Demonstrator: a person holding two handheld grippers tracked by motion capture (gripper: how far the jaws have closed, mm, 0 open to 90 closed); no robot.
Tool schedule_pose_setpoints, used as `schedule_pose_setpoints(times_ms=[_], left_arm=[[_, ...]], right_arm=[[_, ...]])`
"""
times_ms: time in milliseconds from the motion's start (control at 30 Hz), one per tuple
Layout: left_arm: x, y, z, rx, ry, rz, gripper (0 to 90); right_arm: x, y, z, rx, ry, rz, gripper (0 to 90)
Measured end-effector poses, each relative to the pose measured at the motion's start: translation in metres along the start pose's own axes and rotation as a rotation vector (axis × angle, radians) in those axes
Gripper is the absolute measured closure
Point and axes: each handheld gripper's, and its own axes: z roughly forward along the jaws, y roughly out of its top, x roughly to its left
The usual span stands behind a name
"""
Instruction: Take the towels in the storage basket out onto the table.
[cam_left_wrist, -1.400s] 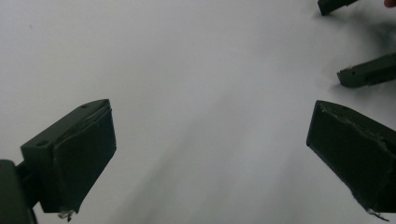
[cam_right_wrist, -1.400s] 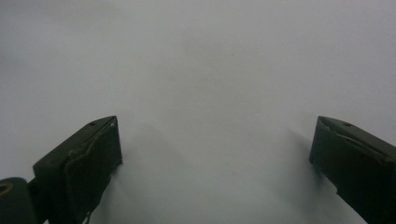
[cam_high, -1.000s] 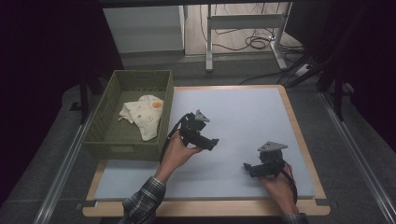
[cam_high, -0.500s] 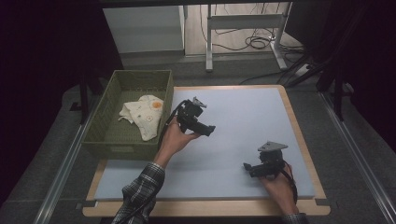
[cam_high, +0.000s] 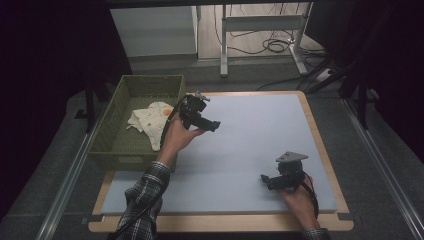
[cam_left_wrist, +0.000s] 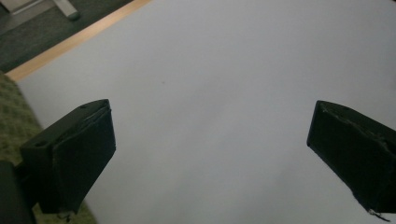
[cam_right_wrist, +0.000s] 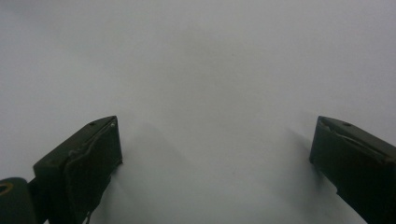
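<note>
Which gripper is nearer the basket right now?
The left gripper, held up just right of the green basket with the cloth. The right gripper sits low at the mat's near right.

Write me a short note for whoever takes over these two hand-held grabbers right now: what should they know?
Left gripper: open, holding nothing, raised over the mat's left part beside the basket.
Right gripper: open, holding nothing, low on the mat near its front right corner.
Cloth: lies crumpled inside the basket, apart from both grippers.
Done: nothing is gripped; the cloth is in the basket.
Left: probably taking hold of the cloth with the left gripper, which is nearest.
</note>
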Motion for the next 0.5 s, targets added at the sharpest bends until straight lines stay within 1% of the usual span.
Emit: schedule_pose_setpoints(times_ms=[67,100,167,200,233,267,367,400,433,467,500], left_arm=[[0.007,0.0,-0.003,-0.003,0.012,-0.012,1.5],[0.014,0.0,-0.006,-0.003,0.023,-0.022,1.5],[0.023,-0.001,-0.009,-0.003,0.039,-0.037,1.6],[0.026,-0.001,-0.01,-0.002,0.045,-0.043,1.7],[0.026,-0.001,-0.01,-0.002,0.045,-0.043,1.7],[0.033,-0.002,-0.013,-0.002,0.058,-0.048,1.7],[0.045,-0.004,-0.017,-0.003,0.079,-0.071,2.0],[0.052,-0.006,-0.02,-0.001,0.098,-0.081,2.1],[0.055,-0.006,-0.021,0.003,0.104,-0.083,2.2],[0.055,-0.006,-0.021,0.003,0.104,-0.083,2.1],[0.065,-0.01,-0.023,0.011,0.124,-0.097,2.1]], right_arm=[[0.0,0.0,0.0,-0.001,0.0,-0.002,2.2],[0.0,0.0,0.0,0.0,0.0,-0.002,2.2],[0.0,0.0,0.0,-0.001,0.0,-0.002,2.2],[0.0,0.0,0.0,0.0,0.0,-0.002,2.2],[0.0,0.0,0.0,0.0,0.0,-0.002,2.2],[0.0,0.0,0.0,-0.001,0.0,-0.002,2.2],[0.0,0.0,0.0,0.0,0.0,-0.002,2.2],[0.0,0.0,0.0,0.0,0.0,-0.002,2.2],[0.0,0.0,0.0,0.0,0.0,-0.002,2.2],[0.0,0.0,0.0,0.0,0.0,-0.002,2.2],[0.0,0.0,0.0,0.0,0.0,-0.002,2.2]])
